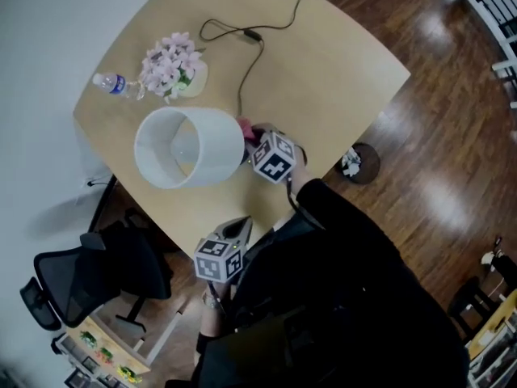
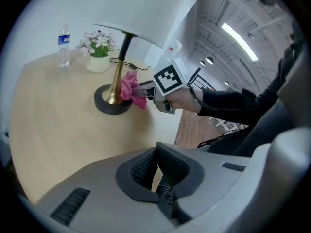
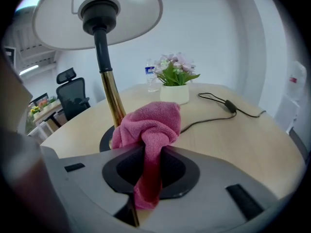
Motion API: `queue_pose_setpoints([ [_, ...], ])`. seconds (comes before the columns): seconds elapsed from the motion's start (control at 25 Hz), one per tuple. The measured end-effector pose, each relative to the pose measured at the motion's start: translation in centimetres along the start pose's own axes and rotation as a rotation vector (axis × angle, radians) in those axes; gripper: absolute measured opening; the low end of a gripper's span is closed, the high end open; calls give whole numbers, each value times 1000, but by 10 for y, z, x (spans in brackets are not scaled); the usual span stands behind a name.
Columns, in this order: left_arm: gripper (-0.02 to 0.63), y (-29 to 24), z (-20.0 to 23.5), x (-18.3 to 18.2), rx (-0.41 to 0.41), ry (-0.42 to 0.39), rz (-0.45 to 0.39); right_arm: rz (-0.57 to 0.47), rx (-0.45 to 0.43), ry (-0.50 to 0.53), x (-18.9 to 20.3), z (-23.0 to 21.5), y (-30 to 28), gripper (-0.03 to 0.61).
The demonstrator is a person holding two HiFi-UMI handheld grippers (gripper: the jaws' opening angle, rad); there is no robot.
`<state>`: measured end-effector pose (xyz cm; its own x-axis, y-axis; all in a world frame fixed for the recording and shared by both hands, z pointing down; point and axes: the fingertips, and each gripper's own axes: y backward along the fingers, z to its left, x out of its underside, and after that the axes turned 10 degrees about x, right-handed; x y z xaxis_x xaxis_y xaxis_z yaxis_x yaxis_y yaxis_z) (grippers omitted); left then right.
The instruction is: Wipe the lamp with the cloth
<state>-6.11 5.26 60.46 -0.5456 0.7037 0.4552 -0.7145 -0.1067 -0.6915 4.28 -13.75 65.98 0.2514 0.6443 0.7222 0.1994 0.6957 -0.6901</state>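
The lamp [image 1: 190, 146] is standing toward the near left part of the pale wooden table [image 1: 331, 63], its white shade hiding the base in the head view, while the left gripper view is showing the brass stem rising from a dark round base [image 2: 112, 105]. The right gripper [image 1: 257, 140] is pinching the pink cloth [image 3: 154, 123] between its jaws, a strip of it hanging down through the gap, and the bunched end is lying against the lower stem [image 3: 111, 98] just above the base. The left gripper [image 1: 233, 233] is hovering at the table's near edge, well apart from the lamp, with its jaws [image 2: 160, 178] pressed together on nothing. A black cord [image 1: 246, 59] is running from the lamp across the tabletop to the far edge, just beside the right gripper's side of the base. A flower pot [image 1: 171, 67] and a water bottle [image 1: 113, 83] are sitting close to the far left edge, near the shade but apart from it. The right half of the tabletop is lying bare to its edge. A black office chair [image 1: 81, 281] is crowding the left near corner, and a small round bin [image 1: 355, 164] is sitting on the wood floor [image 1: 436, 136] beside the right edge.
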Motion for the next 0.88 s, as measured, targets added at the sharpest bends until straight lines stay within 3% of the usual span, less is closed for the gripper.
queue_pose_setpoints([
  [0.16, 2, -34, -10, -36, -44, 53, -26, -18, -124, 115, -8, -9, -9, 67],
  [0.44, 2, -70, -21, -78, -115, 136, -59, -28, -353, 226, -17, -12, -20, 67],
  [0.88, 2, -61, -5, -90, -223, 247, -110, -43, -493, 357, -50, -14, -37, 67],
])
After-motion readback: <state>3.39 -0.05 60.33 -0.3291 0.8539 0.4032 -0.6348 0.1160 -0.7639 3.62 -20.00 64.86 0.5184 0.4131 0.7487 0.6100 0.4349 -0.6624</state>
